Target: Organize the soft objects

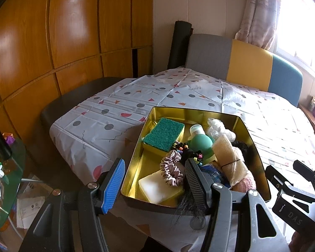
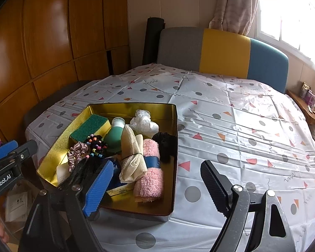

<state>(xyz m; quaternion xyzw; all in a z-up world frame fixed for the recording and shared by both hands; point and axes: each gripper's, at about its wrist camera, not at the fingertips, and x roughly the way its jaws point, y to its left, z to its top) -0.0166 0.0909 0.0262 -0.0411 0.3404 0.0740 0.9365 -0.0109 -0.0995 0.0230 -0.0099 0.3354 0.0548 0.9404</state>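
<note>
Both claws released, left claw [image 1: 155, 183] and right claw [image 2: 155, 185], nothing between the fingers. Pink towel [image 2: 150, 176] in the tin [image 2: 174, 126] looks light and squashy; grab it mid-roll.

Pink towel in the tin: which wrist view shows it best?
The right wrist view. There the pink towel lies in full length along the gold tin, with a blue band across it. In the left wrist view only one end of it shows, behind the left gripper and a beige cloth bundle.

Open left gripper [image 1: 155, 184] over filled tin [image 1: 199, 113]
</note>
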